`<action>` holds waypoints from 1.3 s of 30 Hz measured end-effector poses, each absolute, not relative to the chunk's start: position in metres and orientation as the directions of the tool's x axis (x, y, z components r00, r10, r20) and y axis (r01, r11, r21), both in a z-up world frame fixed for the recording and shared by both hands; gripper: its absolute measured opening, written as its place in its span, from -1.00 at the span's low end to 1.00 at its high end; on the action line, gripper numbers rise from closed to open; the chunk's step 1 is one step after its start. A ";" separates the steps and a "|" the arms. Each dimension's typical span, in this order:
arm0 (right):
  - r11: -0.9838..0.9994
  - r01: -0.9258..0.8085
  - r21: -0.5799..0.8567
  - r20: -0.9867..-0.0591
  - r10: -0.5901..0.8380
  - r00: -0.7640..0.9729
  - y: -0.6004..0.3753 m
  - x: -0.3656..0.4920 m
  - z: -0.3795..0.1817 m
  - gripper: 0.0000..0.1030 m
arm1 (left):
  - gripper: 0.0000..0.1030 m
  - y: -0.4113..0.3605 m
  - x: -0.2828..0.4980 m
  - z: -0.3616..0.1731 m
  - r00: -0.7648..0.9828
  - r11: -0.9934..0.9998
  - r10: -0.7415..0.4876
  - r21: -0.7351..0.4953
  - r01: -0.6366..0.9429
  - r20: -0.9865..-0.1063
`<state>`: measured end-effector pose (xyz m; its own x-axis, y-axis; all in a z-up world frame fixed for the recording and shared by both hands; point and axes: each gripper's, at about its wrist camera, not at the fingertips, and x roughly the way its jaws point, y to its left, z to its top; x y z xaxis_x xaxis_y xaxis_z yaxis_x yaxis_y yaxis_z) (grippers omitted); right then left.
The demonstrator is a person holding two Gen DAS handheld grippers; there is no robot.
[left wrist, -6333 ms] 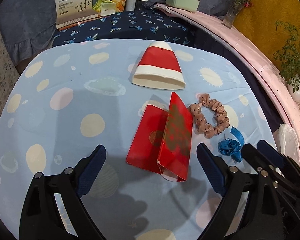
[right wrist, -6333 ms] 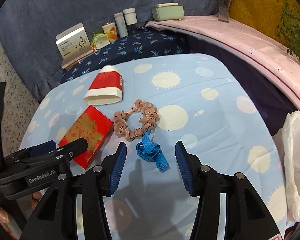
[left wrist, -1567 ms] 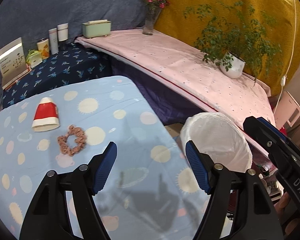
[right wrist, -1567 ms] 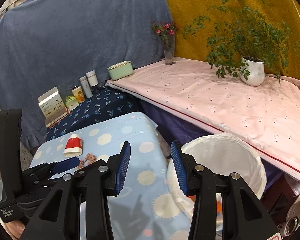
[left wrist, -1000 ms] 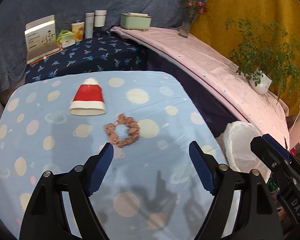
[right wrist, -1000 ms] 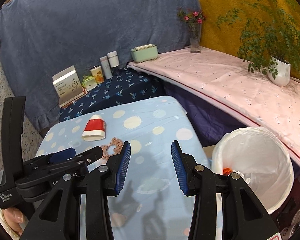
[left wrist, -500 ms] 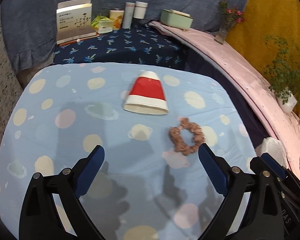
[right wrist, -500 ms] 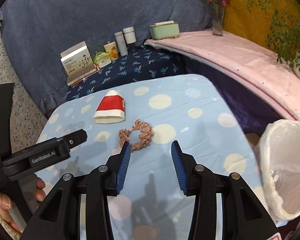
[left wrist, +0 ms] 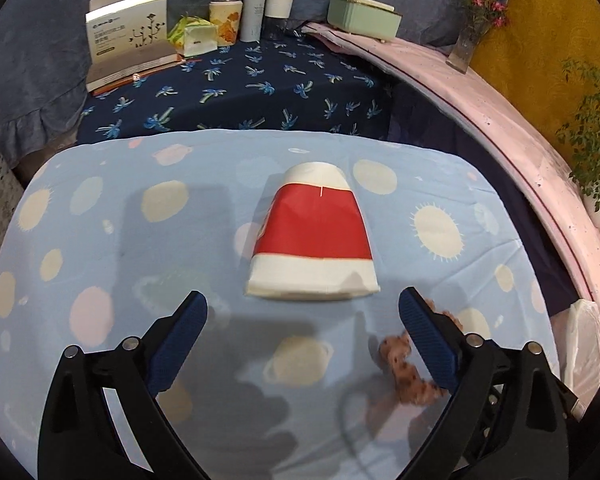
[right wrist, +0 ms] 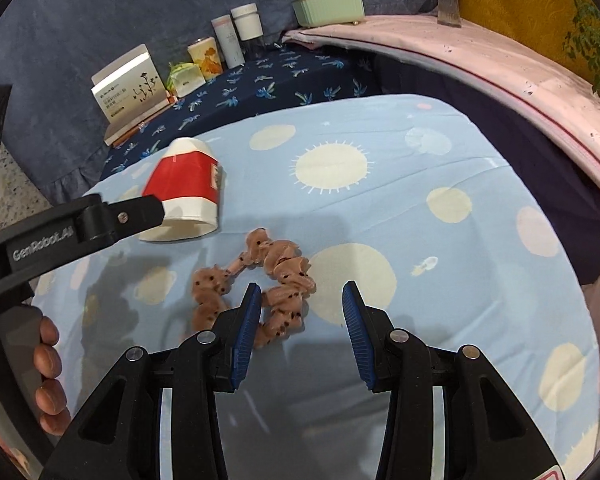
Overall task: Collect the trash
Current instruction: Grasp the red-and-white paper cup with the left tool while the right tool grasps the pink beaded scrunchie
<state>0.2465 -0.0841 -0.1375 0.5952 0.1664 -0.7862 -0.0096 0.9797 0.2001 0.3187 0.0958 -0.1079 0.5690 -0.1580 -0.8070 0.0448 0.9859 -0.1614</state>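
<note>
Left hand-held gripper (left wrist: pixel 302 322) spread wide, empty, just short of flattened paper cup (left wrist: pixel 314 238) lying mid-counter (left wrist: pixel 100 240). Cup probably light, crushable: pinch across its wide near rim. Right hand-held gripper (right wrist: pixel 298 316) released over soft scrunchie (right wrist: pixel 252 284).

Bright, even light — soft shadows below the jaws, fisheye-bent edges, dark corners.
</note>
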 end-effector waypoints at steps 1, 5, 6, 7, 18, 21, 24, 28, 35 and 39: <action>0.979 -0.010 0.203 -0.788 0.169 0.592 -0.085 0.249 -0.140 -0.19 | 0.79 0.094 0.326 -0.112 0.563 0.987 -0.155 -0.156 0.045 -0.812; 0.984 -0.027 0.176 -0.782 0.156 0.603 -0.080 0.256 -0.143 -0.21 | 0.79 0.088 0.345 -0.128 0.538 0.986 -0.157 -0.161 0.040 -0.828; 0.985 -0.032 0.171 -0.781 0.155 0.604 -0.078 0.258 -0.143 -0.23 | 0.78 0.087 0.347 -0.131 0.534 0.986 -0.158 -0.161 0.041 -0.831; 0.986 -0.036 0.163 -0.781 0.152 0.606 -0.077 0.259 -0.144 -0.27 | 0.78 0.086 0.349 -0.134 0.532 0.987 -0.156 -0.158 0.042 -0.832; 0.983 -0.020 0.183 -0.771 0.157 0.618 -0.086 0.255 -0.141 -0.75 | 0.59 0.080 0.336 -0.130 0.552 0.985 -0.166 -0.160 0.060 -0.817; 0.981 -0.009 0.191 -0.759 0.154 0.633 -0.093 0.245 -0.132 -0.76 | 0.59 0.078 0.326 -0.124 0.555 0.984 -0.171 -0.164 0.064 -0.814; 0.980 0.004 0.197 -0.744 0.147 0.652 -0.102 0.235 -0.120 -0.76 | 0.59 0.072 0.315 -0.114 0.562 0.983 -0.178 -0.166 0.073 -0.808; 0.979 0.023 0.204 -0.715 0.133 0.687 -0.117 0.218 -0.096 -0.76 | 0.59 0.060 0.296 -0.095 0.579 0.981 -0.194 -0.173 0.093 -0.792; 0.976 0.057 0.212 -0.660 0.100 0.744 -0.150 0.181 -0.053 -0.77 | 0.59 0.029 0.258 -0.058 0.608 0.972 -0.235 -0.182 0.149 -0.759; 0.974 0.076 0.214 -0.626 0.077 0.776 -0.169 0.158 -0.030 -0.76 | 0.59 0.009 0.237 -0.042 0.615 0.965 -0.262 -0.187 0.186 -0.744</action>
<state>0.1577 -0.1687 -0.0296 0.7759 0.0772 -0.6262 0.0761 0.9738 0.2143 0.2370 0.0086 -0.0417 0.6149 -0.2624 -0.7437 0.1860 0.9647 -0.1866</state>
